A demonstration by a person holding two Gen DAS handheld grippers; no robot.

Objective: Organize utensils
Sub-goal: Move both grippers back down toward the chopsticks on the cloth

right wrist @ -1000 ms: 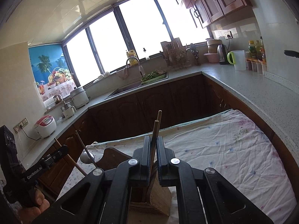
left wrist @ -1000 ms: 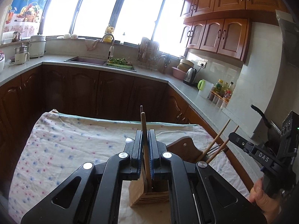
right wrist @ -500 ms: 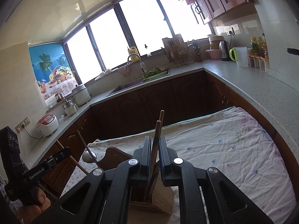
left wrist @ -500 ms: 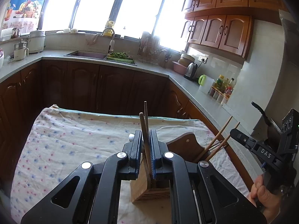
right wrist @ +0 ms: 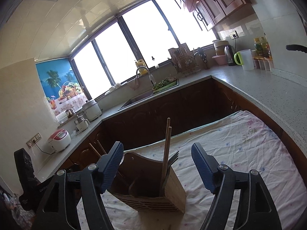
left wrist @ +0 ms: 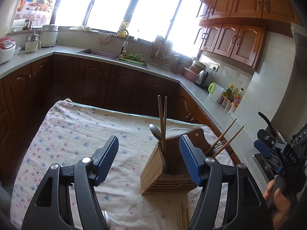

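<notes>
A wooden utensil holder (left wrist: 168,172) (right wrist: 153,189) stands on the flowered cloth. One pair of chopsticks (left wrist: 162,122) stands in its near compartment beside a spoon (left wrist: 155,131). My left gripper (left wrist: 148,145) is opening around them, its pads clear of them. A second pair of chopsticks (right wrist: 166,149) stands with several forks (right wrist: 173,159) in the other end. My right gripper (right wrist: 157,149) is opening too, holding nothing. That second pair (left wrist: 227,137) shows at the holder's right in the left wrist view, with the right gripper (left wrist: 268,151) in a hand (left wrist: 276,197).
The cloth-covered table (left wrist: 67,134) sits inside a U-shaped kitchen counter (right wrist: 259,88) with a sink (left wrist: 99,53), kettle (left wrist: 201,77) and rice cooker (right wrist: 59,140). Loose chopsticks (left wrist: 182,219) lie on the cloth near the front edge.
Both grippers were shut on chopsticks standing in the holder; both have since opened wide and let go. The chopsticks stay upright in the holder, and both grippers have drawn back a little.
</notes>
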